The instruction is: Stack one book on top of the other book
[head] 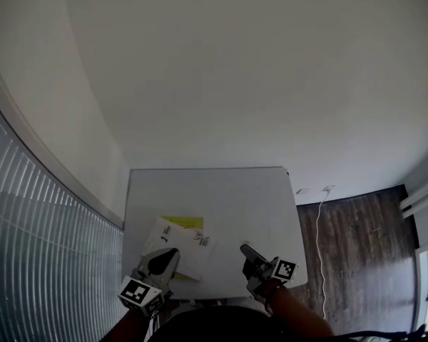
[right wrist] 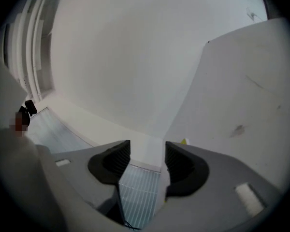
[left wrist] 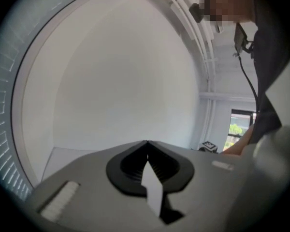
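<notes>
The left gripper (left wrist: pixel 147 144) has its two jaws closed, with the dark pads meeting at the tips. Behind the tips a pale sliver shows in the small gap that remains; what it is I cannot tell, and nothing is seen to be gripped. In the head view this gripper (head: pixel 170 255) is at the near edge of the white book (head: pixel 185 248), its tips over the cover. Whether they touch it is not clear.

The right gripper (right wrist: pixel 147 151) has its jaws about half apart, and there is nothing between the pads; only a ribbed panel (right wrist: pixel 140 192) and the wall show through the gap. In the head view it (head: pixel 245 249) is over the bare table (head: pixel 228 198), to the right of the books and apart from them.

The white book lies on top of the yellow book (head: pixel 184 221) — only a yellow strip shows at the far side. Both are on the near left part of the table. Right of the table is a dark wooden floor (head: pixel 364 248) with a white cable (head: pixel 321 241) on it.
</notes>
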The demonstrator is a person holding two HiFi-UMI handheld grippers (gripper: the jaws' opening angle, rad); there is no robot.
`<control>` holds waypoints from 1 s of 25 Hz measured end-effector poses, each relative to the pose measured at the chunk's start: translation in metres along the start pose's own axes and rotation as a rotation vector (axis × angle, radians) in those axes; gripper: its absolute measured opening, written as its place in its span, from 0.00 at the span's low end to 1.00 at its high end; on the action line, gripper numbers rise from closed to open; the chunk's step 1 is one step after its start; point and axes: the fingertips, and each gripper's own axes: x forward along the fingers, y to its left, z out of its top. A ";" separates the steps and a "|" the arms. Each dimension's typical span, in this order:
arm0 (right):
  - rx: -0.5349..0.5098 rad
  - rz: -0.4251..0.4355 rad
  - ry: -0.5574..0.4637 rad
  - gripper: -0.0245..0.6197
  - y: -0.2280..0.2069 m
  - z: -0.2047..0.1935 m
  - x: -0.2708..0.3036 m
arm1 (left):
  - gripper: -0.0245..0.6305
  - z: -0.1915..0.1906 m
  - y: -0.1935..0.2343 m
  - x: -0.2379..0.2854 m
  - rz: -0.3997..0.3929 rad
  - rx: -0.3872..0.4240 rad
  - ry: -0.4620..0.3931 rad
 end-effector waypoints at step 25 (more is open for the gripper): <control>-0.176 -0.009 0.023 0.04 0.022 0.050 0.028 | 0.05 0.017 0.006 0.040 0.025 -0.039 -0.007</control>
